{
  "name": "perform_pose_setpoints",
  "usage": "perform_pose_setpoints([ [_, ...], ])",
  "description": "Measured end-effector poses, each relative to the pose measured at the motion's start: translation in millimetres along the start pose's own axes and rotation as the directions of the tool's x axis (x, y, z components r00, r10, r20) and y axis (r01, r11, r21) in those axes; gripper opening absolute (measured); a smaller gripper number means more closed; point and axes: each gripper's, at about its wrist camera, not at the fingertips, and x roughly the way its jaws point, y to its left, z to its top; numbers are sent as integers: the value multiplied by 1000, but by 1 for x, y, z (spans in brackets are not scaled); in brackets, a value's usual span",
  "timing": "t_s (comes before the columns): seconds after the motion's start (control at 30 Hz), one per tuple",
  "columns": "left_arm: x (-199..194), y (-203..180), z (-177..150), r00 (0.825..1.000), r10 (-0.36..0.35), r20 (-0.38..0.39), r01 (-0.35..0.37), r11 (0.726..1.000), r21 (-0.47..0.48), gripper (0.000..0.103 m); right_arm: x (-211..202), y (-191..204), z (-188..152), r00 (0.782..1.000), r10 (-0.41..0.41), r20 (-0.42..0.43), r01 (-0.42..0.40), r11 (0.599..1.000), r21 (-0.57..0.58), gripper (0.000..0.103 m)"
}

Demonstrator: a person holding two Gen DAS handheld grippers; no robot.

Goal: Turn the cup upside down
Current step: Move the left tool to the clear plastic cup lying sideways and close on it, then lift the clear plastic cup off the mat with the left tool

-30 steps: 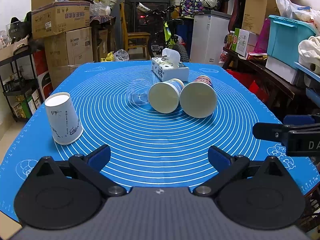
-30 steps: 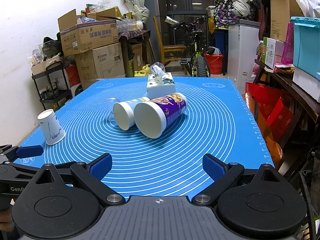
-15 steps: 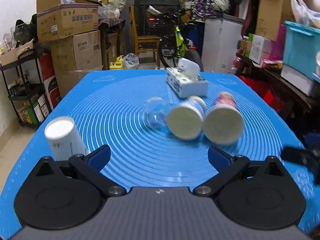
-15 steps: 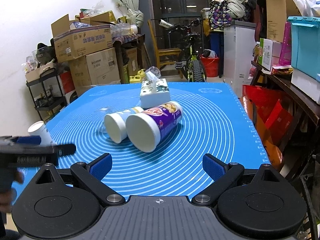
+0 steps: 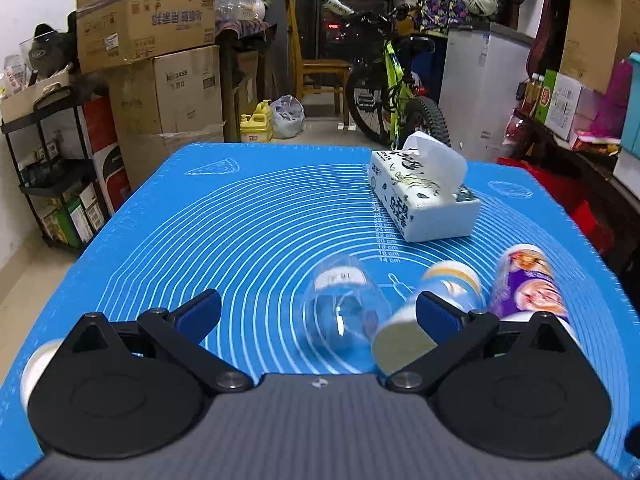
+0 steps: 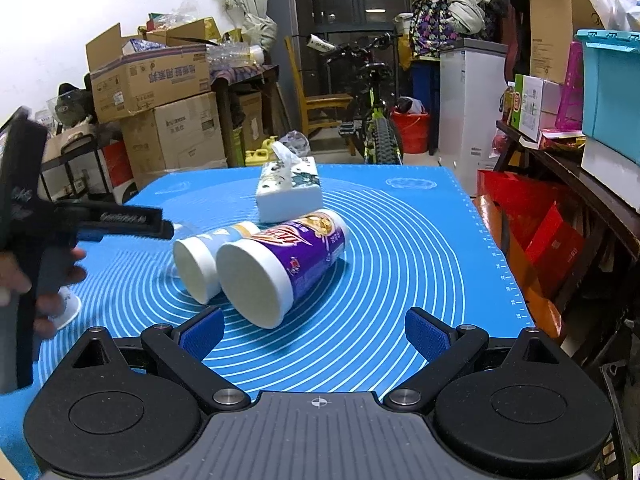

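Left wrist view: left gripper [image 5: 318, 312], fingers spread wide and empty, is lining up on the clear cup [image 5: 344, 304] lying on its side on the blue mat [image 5: 240, 220]; next it is needing to close around it (judged). Right wrist view: right gripper [image 6: 314, 334] is hanging wide open, empty, before the purple cup [image 6: 282, 264].

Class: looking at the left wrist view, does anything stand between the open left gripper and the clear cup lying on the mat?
Nothing visible does. The clear cup lies on its side directly ahead of the left gripper; the blue-and-white paper cup lies beside it, off the path.
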Motion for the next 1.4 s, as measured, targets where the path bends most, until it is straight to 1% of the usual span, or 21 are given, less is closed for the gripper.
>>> perform_pose_setpoints([
  [0.13, 23, -1, 9, 999, 18, -38, -19, 1000, -1, 102, 10, -4, 0, 1000, -11, -14, 11, 1000, 6, 97],
  [0.23, 36, -3, 12, 998, 7, -69, -7, 1000, -8, 101, 15, -6, -1, 1000, -15, -21, 15, 1000, 6, 97],
  [0.27, 39, -3, 12, 997, 4, -80, -4, 1000, -8, 98, 17, -7, -1, 1000, -16, -23, 16, 1000, 5, 97],
  [0.3, 43, -4, 12, 995, -1, -99, 0, 1000, -3, 86, 18, -7, -1, 1000, -17, -25, 17, 1000, 5, 97],
  [0.33, 47, -5, 12, 993, -9, -122, 10, 1000, 0, 83, 19, -7, -1, 999, -17, -27, 17, 1000, 4, 97],
  [0.37, 50, -5, 14, 991, -24, -129, 22, 1000, -12, 83, 21, -7, -1, 999, -18, -30, 18, 1000, 4, 97],
  [0.4, 52, -4, 14, 990, -37, -138, 34, 999, -23, 81, 22, -8, -1, 999, -18, -32, 18, 1000, 4, 97],
  [0.43, 53, -4, 14, 987, -42, -153, 39, 999, -22, 73, 23, -7, -1, 999, -18, -34, 18, 1000, 4, 97],
  [0.47, 55, -3, 14, 986, -44, -164, 42, 999, -16, 68, 24, -7, -1, 999, -19, -36, 19, 1000, 3, 97],
  [0.53, 55, -2, 13, 983, -74, -169, 70, 997, -34, 62, 25, -7, -1, 999, -19, -39, 19, 1000, 2, 97],
  [0.6, 51, -2, 13, 984, -66, -163, 62, 998, -26, 61, 25, -7, -1, 999, -20, -40, 20, 1000, 2, 97],
  [0.7, 40, -4, 15, 990, -55, -127, 55, 998, -9, 61, 25, -8, 0, 999, -19, -38, 19, 1000, 1, 97],
  [0.77, 29, -4, 18, 992, -70, -107, 69, 998, -9, 60, 23, -8, 1, 999, -19, -36, 19, 1000, 0, 97],
  [1.0, -32, -9, 13, 995, -94, -41, 96, 994, 43, 61, 12, -3, 1, 1000, -15, -20, 15, 1000, 0, 97],
  [1.1, -59, -11, 5, 997, -74, 2, 73, 995, 65, 61, 5, 1, 1, 1000, -11, -18, 10, 1000, -3, 97],
  [1.17, -75, -11, 0, 997, -76, 29, 74, 995, 69, 61, 0, 4, 1, 1000, -9, -16, 9, 1000, -9, 97],
  [1.23, -89, -12, -7, 994, -97, 41, 94, 993, 74, 61, -5, 6, -1, 1000, -9, -14, 9, 1000, -15, 97],
  [1.33, -105, -19, -21, 990, -139, 39, 135, 986, 98, 61, -12, 8, -3, 1000, -13, -14, 13, 1000, -18, 97],
  [1.4, -111, -27, -33, 983, -182, 27, 178, 977, 118, 61, -15, 9, -4, 1000, -16, -19, 16, 1000, -15, 97],
])
